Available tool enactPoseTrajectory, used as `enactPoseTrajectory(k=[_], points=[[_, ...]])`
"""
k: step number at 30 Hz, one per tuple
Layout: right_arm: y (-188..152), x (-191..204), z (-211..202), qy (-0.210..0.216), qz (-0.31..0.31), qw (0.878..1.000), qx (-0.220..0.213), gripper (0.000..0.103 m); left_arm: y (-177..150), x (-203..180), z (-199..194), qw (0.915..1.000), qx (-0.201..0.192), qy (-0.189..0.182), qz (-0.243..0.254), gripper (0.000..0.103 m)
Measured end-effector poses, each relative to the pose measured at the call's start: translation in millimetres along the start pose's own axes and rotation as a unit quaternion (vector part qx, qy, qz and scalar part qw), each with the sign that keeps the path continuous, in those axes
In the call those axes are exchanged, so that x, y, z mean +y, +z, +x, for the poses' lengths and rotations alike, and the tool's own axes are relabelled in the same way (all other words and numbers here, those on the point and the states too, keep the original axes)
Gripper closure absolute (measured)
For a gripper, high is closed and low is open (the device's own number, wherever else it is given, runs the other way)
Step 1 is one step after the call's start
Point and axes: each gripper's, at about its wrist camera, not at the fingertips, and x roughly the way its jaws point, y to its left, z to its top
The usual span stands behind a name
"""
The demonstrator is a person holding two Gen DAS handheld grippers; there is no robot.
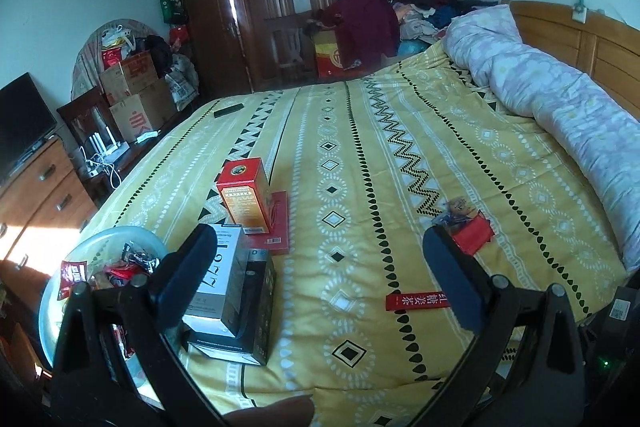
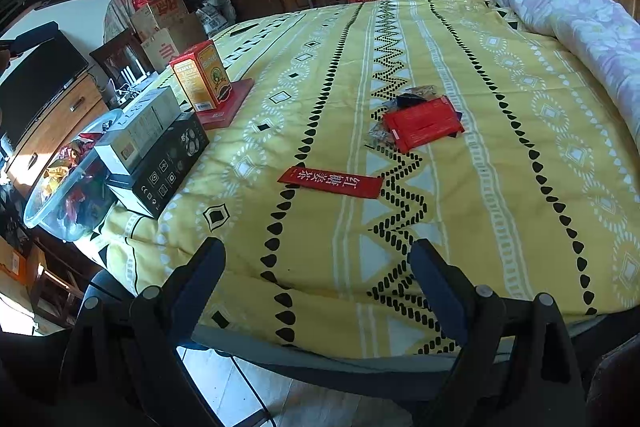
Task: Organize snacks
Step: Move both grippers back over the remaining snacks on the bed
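A long red sachet with white characters lies flat on the yellow bedspread; it is also seen as the red sachet in the left wrist view. Beyond it a red packet rests on some crumpled wrappers, showing as the red packet by my left gripper's right finger. A clear bowl holding several snack packets sits at the bed's left edge, the same bowl in the left view. My left gripper is open and empty over the bed. My right gripper is open and empty near the bed's front edge.
A white box on a black box sits beside the bowl. An orange-red carton stands on a flat red box. A rolled pale quilt lies along the headboard. A dresser with a TV and stacked cartons stand left.
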Motion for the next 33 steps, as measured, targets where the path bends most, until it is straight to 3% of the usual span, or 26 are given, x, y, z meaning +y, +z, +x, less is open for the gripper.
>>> enactPoseTrajectory(k=[17,22,25,27,30,33], points=[[-7,-25,20,0.007,0.031,0.999,0.027,0.008,-4,-31,30,0.9989,0.035,-0.009,0.028,0.0],[0,-50,34,0.014,0.062,0.997,0.034,0.008,-20,-48,63,0.9949,0.081,-0.039,0.046,0.0],[20,-83,50,0.039,0.104,0.994,0.02,0.008,-33,-58,83,0.9918,0.107,-0.044,0.055,0.0],[41,-106,66,0.039,0.132,0.99,0.009,0.015,-39,-63,96,0.9902,0.118,-0.049,0.057,0.0],[79,-142,102,0.037,0.155,0.987,-0.001,0.026,-43,-66,113,0.9888,0.127,-0.053,0.059,0.0],[119,-179,152,0.032,0.161,0.986,0.009,0.03,-47,-62,128,0.9879,0.135,-0.052,0.056,0.0]])
